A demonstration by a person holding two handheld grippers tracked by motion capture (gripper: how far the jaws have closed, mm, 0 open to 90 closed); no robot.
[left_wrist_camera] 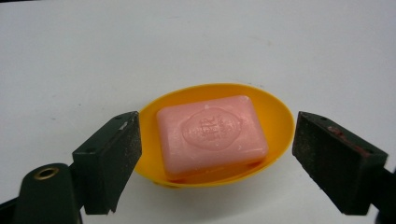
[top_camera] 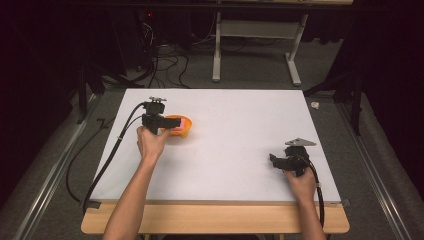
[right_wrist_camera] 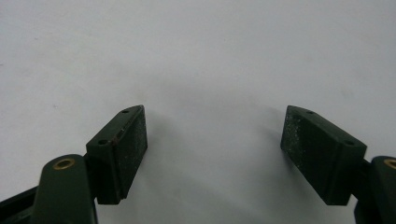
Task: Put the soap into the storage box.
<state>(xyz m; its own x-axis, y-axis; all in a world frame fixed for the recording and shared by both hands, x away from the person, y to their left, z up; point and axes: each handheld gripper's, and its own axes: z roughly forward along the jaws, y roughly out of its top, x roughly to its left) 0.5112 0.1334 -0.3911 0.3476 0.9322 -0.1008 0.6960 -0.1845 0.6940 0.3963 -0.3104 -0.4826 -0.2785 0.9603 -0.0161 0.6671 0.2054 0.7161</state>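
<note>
A pink bar of soap lies in a shallow orange dish on the white table. In the high view the orange dish with the pink soap sits at the table's left, right beside my left gripper. My left gripper is open, its jaws standing on either side of the dish without touching it. My right gripper rests low over bare table at the right, pointing left. In its own view the right gripper is open with nothing between the jaws.
The white tabletop covers a wooden table with its front edge near the person. Black cables trail off the left side. A white desk frame and floor cables stand beyond the far edge.
</note>
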